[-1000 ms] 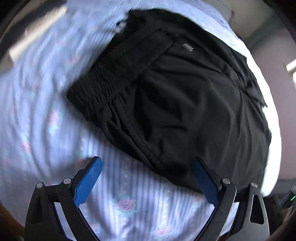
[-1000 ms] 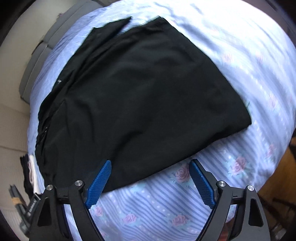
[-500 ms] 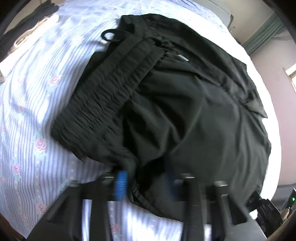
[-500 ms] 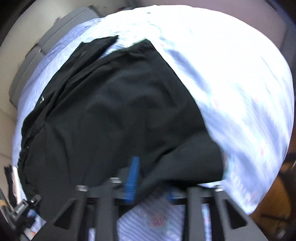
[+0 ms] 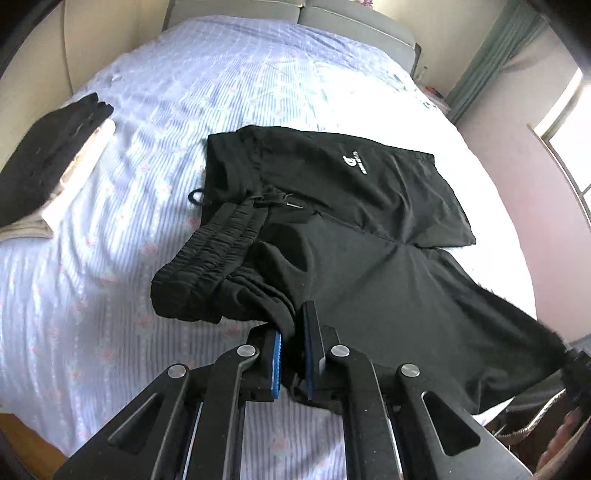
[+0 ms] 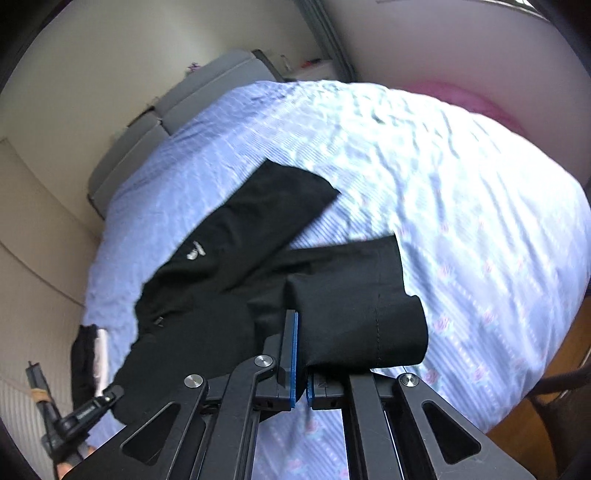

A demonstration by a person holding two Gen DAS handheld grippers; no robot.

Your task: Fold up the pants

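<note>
Bed [image 5: 229,74] with striped floral sheet lies ahead of fingers; folded clothes stack [image 5: 48,162] far left; grey headboard [image 5: 295,11] beyond.

We look from just behind each hand-held gripper, down and forward along its fingers. Both views sit close above the bed [image 5: 229,85] and share the black pants [image 5: 369,206] and the grey headboard [image 6: 207,99].
</note>
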